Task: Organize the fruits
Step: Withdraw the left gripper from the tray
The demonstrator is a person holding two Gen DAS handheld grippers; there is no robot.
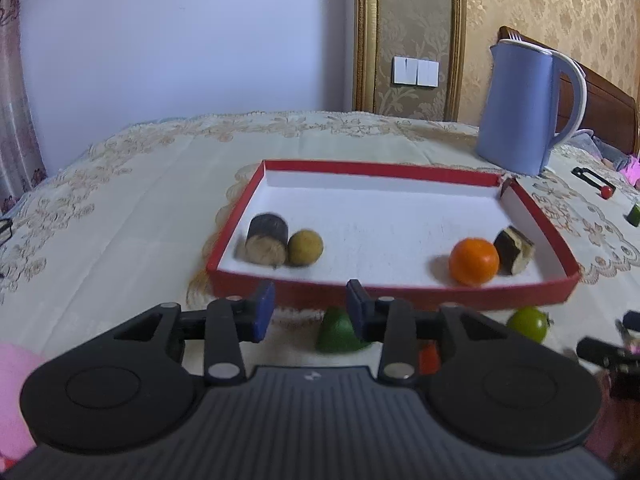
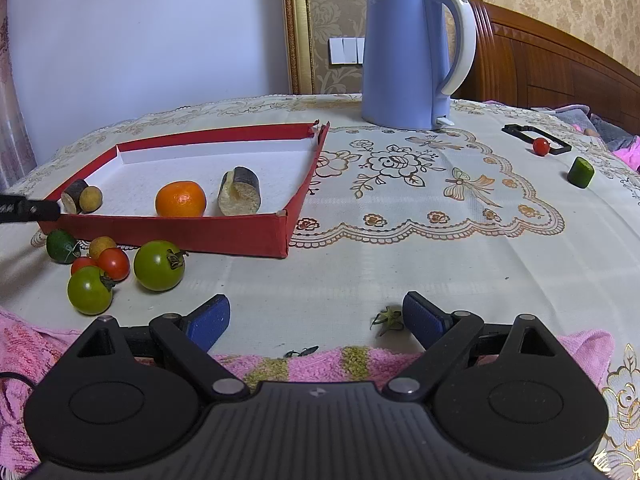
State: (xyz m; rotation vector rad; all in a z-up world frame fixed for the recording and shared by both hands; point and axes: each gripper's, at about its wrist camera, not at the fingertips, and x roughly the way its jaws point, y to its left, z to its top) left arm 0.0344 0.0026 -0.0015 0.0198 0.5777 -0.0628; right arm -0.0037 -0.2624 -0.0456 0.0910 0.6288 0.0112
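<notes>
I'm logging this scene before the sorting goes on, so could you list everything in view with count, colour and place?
tray: 1, red, white inside, table left
orange: 1, in tray
dark cut pieces: 2, in tray
tan round fruit: 1, in tray
green tomatoes: 2, before tray
red tomatoes: 2, before tray
kettle: 1, blue, behind tray
small red tomato: 1, far right
green chunk: 1, far right
left gripper: open
right gripper: open
</notes>
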